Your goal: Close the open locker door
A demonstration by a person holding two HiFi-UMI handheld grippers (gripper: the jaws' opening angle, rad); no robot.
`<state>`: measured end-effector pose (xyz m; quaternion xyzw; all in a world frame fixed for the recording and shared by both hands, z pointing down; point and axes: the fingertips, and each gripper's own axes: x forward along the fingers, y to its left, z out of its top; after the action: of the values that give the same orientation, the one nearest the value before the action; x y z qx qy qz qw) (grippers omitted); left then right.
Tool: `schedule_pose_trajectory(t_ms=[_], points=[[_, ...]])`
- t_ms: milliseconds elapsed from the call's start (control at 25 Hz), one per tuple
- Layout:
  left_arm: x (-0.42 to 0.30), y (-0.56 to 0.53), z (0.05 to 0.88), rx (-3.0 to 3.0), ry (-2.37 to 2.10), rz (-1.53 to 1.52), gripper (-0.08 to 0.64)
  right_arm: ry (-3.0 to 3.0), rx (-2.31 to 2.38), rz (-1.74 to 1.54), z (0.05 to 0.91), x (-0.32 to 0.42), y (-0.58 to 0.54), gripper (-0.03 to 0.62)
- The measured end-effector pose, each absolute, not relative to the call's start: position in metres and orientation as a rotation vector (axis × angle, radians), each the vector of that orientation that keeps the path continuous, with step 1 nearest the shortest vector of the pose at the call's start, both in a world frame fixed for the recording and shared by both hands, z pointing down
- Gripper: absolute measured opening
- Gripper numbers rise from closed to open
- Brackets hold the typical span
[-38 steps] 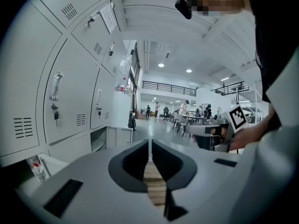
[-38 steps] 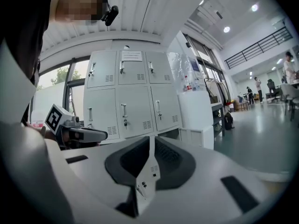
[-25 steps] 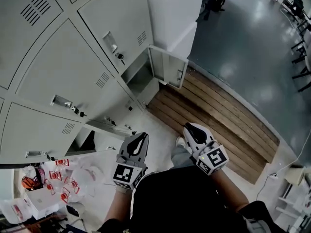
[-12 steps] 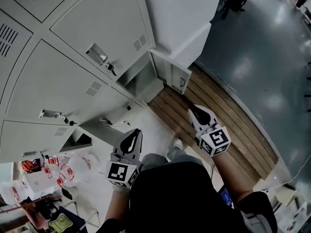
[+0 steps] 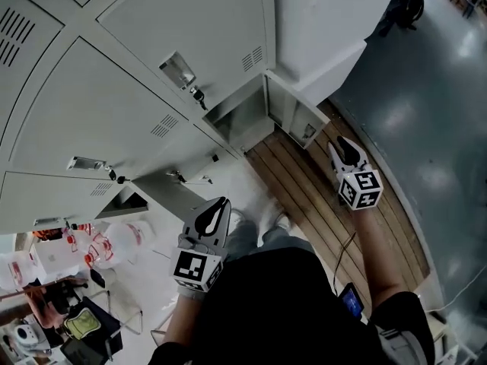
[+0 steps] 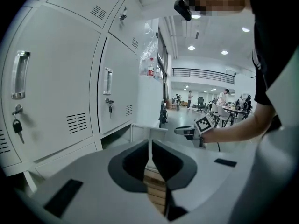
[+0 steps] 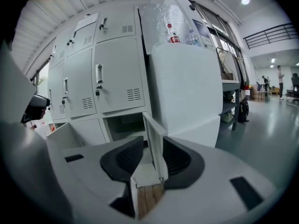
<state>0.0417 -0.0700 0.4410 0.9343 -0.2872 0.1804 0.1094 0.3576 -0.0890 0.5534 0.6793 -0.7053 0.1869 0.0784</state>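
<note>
1. The right claw point(image 5: 342, 144) is released: its jaws are opening and they press on nothing.
2. The locker door point(image 7: 155, 146) stands open straight ahead of this claw, in line with the gap between the jaws. It is near, a little beyond the tips, and not touched.
3. The open compartment point(image 7: 122, 124) lies ahead of the right claw and to its left; the door hangs from the compartment's right edge.
4. The left claw point(image 6: 150, 143) is clenched on nothing, its jaws drawn together to a thin slit. The door is ahead of it, well apart.
5. A wooden platform point(image 5: 319, 204) lies below the right claw.
</note>
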Motion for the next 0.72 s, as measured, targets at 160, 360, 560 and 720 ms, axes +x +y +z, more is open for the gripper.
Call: schedule_pose_trajectory(t_ms=[160, 360, 560, 720], points=[[0.033, -0.083, 0.446, 2.744, -0.885, 0.535, 0.025, -2.078, 1.999, 0.555, 0.576, 0.371, -0.111, 0.130], [0.021, -0.099, 0.448, 2.719, -0.950, 0.520, 0.025, -2.093, 1.946, 0.584, 0.593, 0.374, -0.135, 0.130], [0.011, -0.104, 0.450, 2.707, -0.990, 0.512, 0.025, -2.090, 1.933, 0.594, 0.602, 0.371, -0.145, 0.130], [0.000, -0.103, 0.453, 2.679, -1.014, 0.512, 0.025, -2.087, 1.931, 0.587, 0.602, 0.362, -0.144, 0.130]])
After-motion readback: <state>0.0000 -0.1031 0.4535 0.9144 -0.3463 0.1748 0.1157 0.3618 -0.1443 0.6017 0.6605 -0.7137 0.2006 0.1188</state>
